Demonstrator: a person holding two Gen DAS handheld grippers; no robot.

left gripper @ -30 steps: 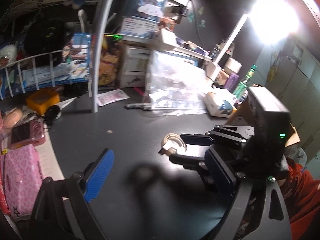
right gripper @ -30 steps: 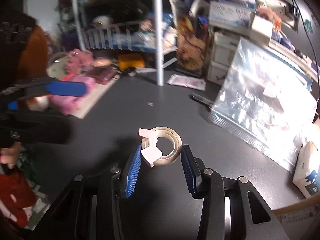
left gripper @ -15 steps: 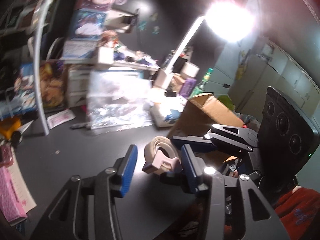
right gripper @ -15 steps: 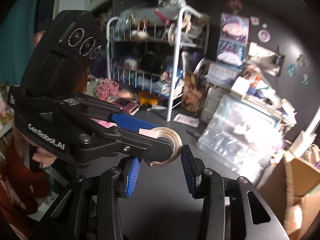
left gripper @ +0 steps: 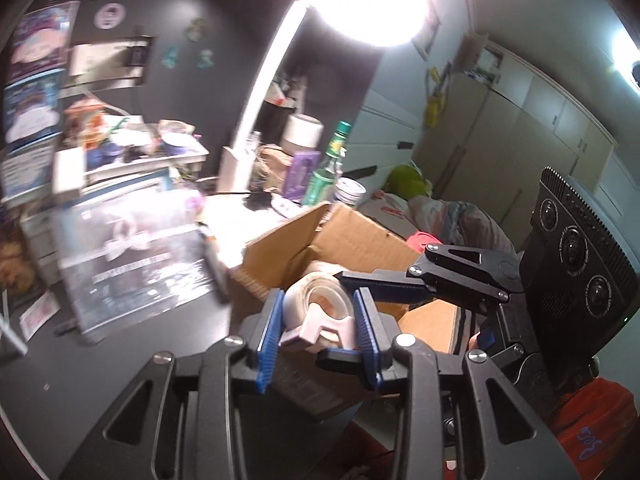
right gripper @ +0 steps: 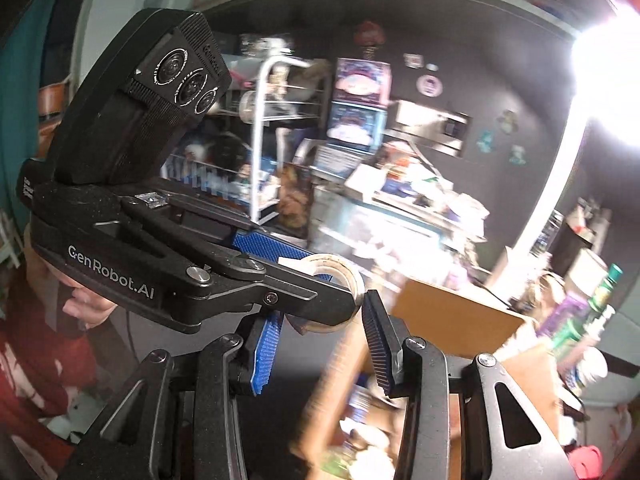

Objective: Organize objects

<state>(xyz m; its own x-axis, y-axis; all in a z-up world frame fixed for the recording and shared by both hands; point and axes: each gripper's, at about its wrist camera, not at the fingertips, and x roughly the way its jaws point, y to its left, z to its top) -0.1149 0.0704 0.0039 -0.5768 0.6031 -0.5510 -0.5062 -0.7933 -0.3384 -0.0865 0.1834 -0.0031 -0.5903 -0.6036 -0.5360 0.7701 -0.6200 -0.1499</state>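
- Covering most of the lower left of the left wrist view: dark matte desk top (left gripper: 120, 352), cluttered along its far edge.
- Open brown cardboard box (left gripper: 320, 240) sits at the desk's right end, flaps up; it shows again in the right wrist view (right gripper: 452, 304), contents blurred.
- Clear plastic zip bag (left gripper: 132, 248) leans near the box's left side, motion-blurred.
- White lamp arm (left gripper: 260, 92) rises behind the box to a blown-out light.
- Green glass bottle (left gripper: 328, 168) stands behind the box, beside a purple carton (left gripper: 302, 172).
- Left gripper (left gripper: 320, 320): blue ribbed pads close together and closing, with the roll of clear tape on its pale pink plastic dispenser (left gripper: 320, 312) between them; pads look to be touching the dispenser on both sides.
- Right gripper (right gripper: 320, 344), seen from the left wrist view (left gripper: 380, 282) coming in from the right: jaws partly open, one finger above and one below the same roll; grip on it looks likely.
- Tape roll (right gripper: 340, 276) is up off the desk, in front of the box's near corner, with both grippers crossed around it.
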